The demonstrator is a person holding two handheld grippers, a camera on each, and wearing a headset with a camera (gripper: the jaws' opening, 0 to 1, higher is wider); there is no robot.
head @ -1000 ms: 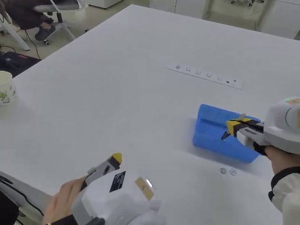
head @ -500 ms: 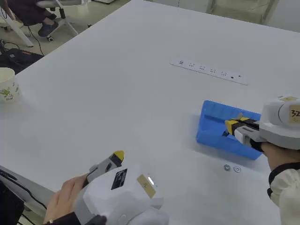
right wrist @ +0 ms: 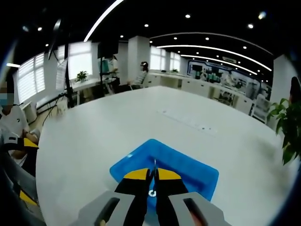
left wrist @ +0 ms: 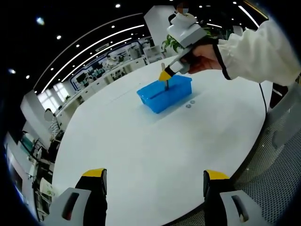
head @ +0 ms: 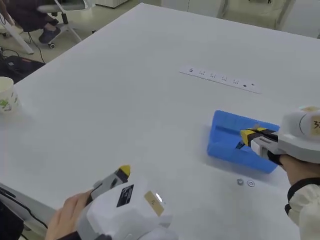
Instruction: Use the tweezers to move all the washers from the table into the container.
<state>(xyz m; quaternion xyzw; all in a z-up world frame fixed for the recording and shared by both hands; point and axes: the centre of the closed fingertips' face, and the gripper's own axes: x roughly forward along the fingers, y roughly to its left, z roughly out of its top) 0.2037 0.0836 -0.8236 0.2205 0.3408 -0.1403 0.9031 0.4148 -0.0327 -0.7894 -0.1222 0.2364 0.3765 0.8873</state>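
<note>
A blue container (head: pixel 226 145) sits on the white table (head: pixel 125 100). My right gripper (head: pixel 248 135) hovers over its right part, shut on thin metal tweezers (right wrist: pixel 154 165) that point down into the container (left wrist: pixel 160 98). In the left gripper view the tweezers (left wrist: pixel 166 84) reach inside the container. Two small washers (head: pixel 240 182) (head: pixel 251 184) lie side by side on the table just in front of the container. Whether the tweezers hold a washer I cannot tell. My left gripper (left wrist: pixel 153 176) stands open with nothing between its fingers, low at the table's near edge, far left of the container.
A white power strip (head: pixel 220 80) lies behind the container. A paper cup (head: pixel 5 95) stands at the table's far left edge. An office chair (head: pixel 55 10) and a seated person are beyond the table's left corner.
The head camera shifted a little. My right gripper stays over the container with the tweezers in it. The left gripper and both washers have not moved.
</note>
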